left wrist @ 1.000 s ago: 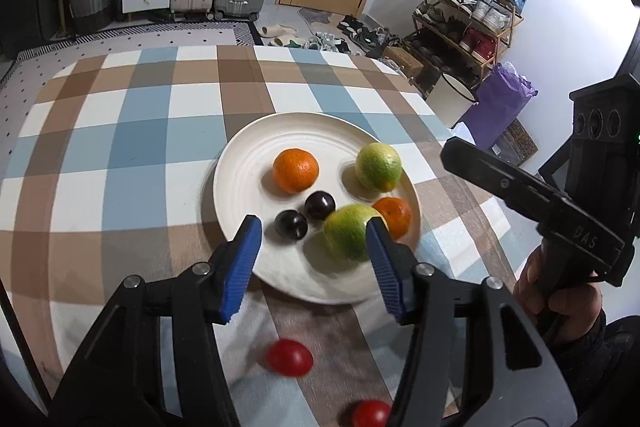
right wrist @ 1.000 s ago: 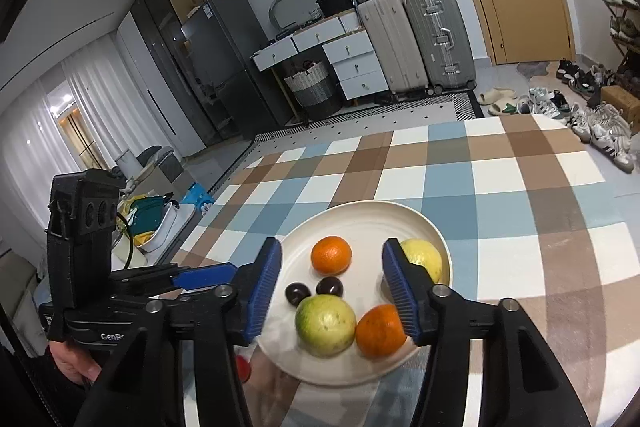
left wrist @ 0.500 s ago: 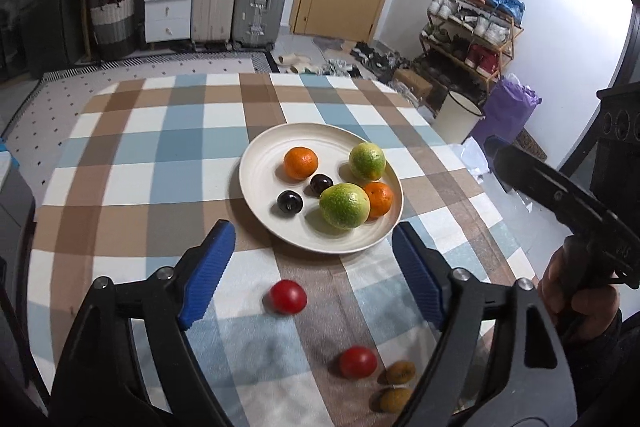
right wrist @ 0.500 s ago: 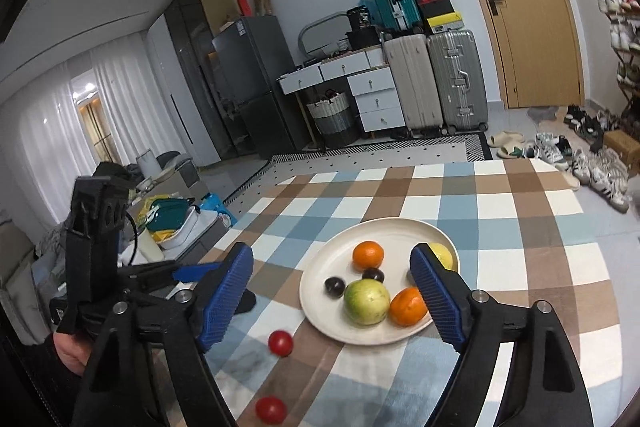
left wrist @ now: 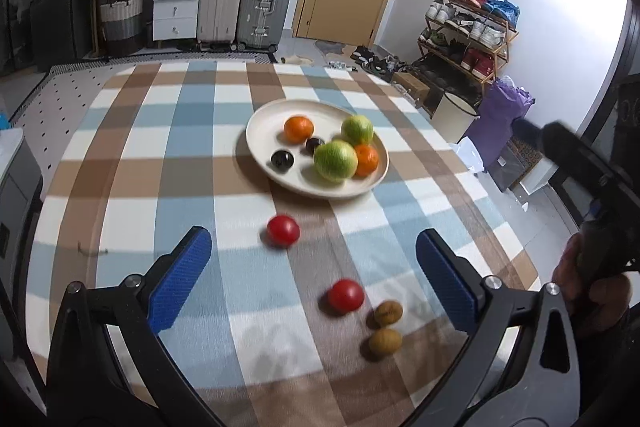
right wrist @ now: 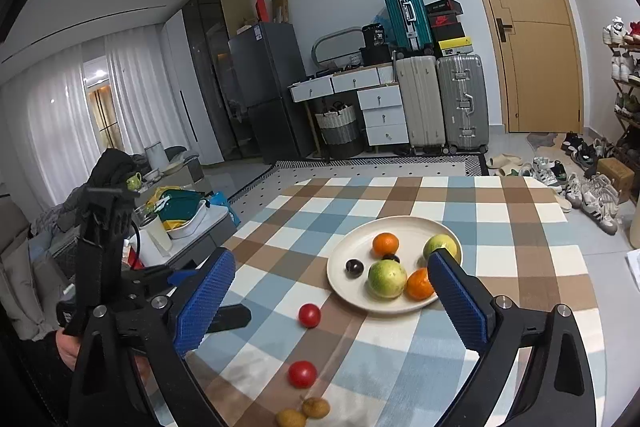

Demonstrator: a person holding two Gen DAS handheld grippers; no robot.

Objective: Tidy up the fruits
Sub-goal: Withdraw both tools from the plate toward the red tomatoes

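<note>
Since both claws are spread wide with nothing between the pads, I'd say the step in hand is picking up the loose stuff on the cloth and getting it onto the plate. The left gripper (left wrist: 312,279) hangs over the near part of the table, jaws fully apart, holding nothing. The right gripper (right wrist: 332,303) is the same, wide open and empty.

From the left wrist view, the closest target is the near tomato (left wrist: 346,296), roughly at 5 o'clock from the midpoint between the pads. Two small brown fruits (left wrist: 386,327) sit just beside it, further toward 4 o'clock, nearly touching each other. The far tomato (left wrist: 283,231) lies at about 11 o'clock, between the claw and the plate (left wrist: 260,135), which is at 12 o'clock and already carries two oranges, two green citrus and two dark plums.

My take: go for one tomato at a time, and come down straight so the pads land on opposite sides at its widest part. It's round and smooth, so it'll likely roll if one pad nudges it first. Squeeze gently, tomatoes bruise. For the near one, approach so you don't knock those brown fruits. Then drop it in the bare patch at the plate's 9 o'clock side.
</note>
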